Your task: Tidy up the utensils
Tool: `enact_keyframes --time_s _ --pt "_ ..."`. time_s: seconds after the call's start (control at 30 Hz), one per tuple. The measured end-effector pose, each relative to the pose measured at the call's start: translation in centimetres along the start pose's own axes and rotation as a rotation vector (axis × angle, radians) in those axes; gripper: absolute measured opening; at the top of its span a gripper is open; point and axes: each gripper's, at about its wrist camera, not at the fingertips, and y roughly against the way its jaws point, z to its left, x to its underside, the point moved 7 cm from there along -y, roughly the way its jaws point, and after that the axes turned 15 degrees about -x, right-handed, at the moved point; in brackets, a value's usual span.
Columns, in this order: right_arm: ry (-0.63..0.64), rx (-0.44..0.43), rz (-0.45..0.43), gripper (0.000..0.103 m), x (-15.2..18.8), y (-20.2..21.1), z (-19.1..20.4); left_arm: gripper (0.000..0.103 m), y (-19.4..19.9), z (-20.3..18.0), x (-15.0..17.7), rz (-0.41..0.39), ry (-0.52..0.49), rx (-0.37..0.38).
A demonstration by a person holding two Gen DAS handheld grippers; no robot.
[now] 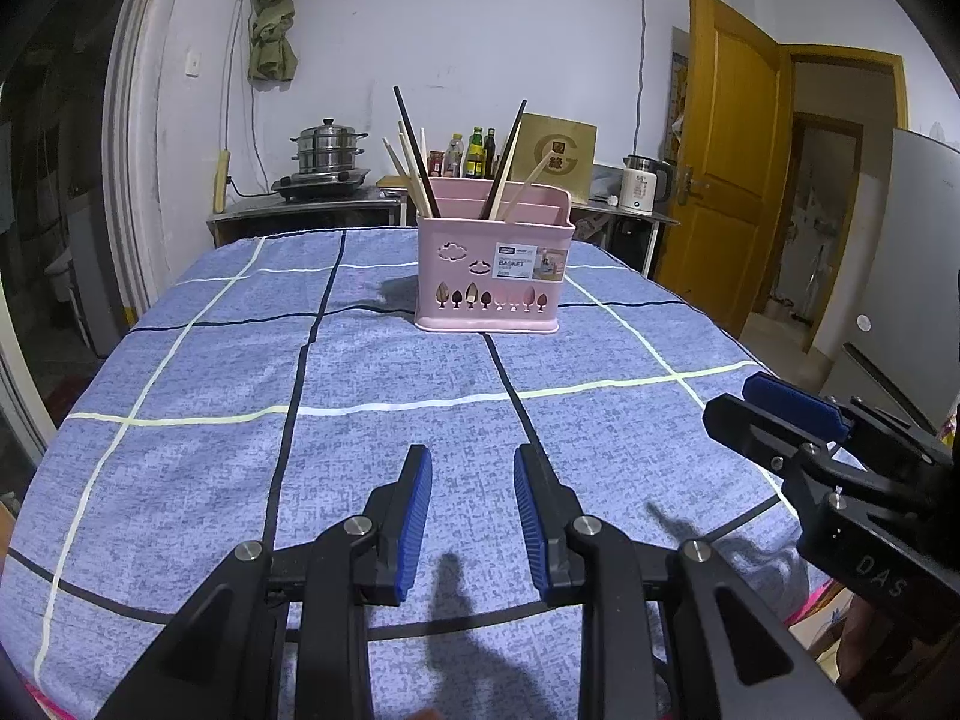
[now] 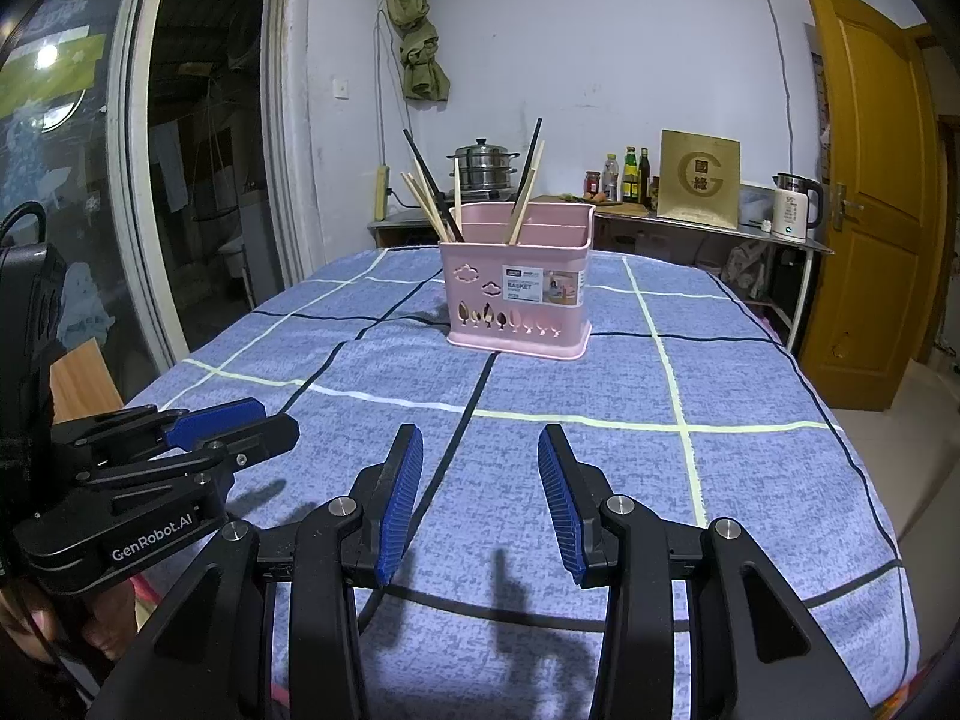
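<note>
A pink utensil basket [image 1: 492, 267] stands upright at the far middle of the table; it also shows in the right wrist view [image 2: 519, 300]. Several chopsticks [image 1: 417, 165], light wood and dark, lean in its compartments, as the right wrist view shows too [image 2: 432, 198]. My left gripper [image 1: 472, 459] is open and empty, low over the near part of the table. My right gripper [image 2: 480, 441] is open and empty too, beside the left one. Each gripper appears in the other's view: the right one at the right edge [image 1: 780, 408], the left one at the left edge [image 2: 231, 420].
The table carries a blue checked cloth [image 1: 390, 372]. Behind it a counter holds a steel steamer pot [image 1: 327, 147], bottles [image 1: 474, 153], a gold box [image 1: 558, 150] and a white kettle [image 1: 642, 183]. A yellow door [image 1: 726, 156] stands open at the right.
</note>
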Motion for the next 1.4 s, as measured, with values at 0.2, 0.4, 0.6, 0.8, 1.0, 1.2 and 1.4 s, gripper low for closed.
enact_keyframes --time_s 0.2,0.4,0.6,0.8,1.0,1.2,1.4 --pt "-0.002 -0.002 0.002 0.041 0.03 0.00 0.02 0.028 -0.01 0.05 0.02 0.003 0.003 0.001" --pt "-0.001 -0.002 0.002 0.041 0.02 0.01 0.03 0.028 0.26 0.16 0.03 -0.006 0.000 -0.005" --pt "0.001 0.000 0.000 0.041 -0.05 0.08 0.10 0.028 0.40 0.18 0.07 -0.009 0.000 -0.009" --pt "0.002 0.001 0.000 0.041 -0.15 0.15 0.13 0.028 0.51 0.25 0.03 -0.011 0.000 -0.013" --pt "0.001 0.001 0.001 0.041 -0.11 0.10 0.10 0.028 0.52 0.41 0.09 -0.008 0.001 -0.018" --pt "0.001 0.000 0.000 0.041 -0.23 0.26 0.24 0.028 0.42 0.37 0.20 -0.002 0.001 -0.017" --pt "0.002 0.001 0.000 0.041 -0.26 0.29 0.23 0.028 0.27 0.32 0.34 0.001 -0.001 -0.024"
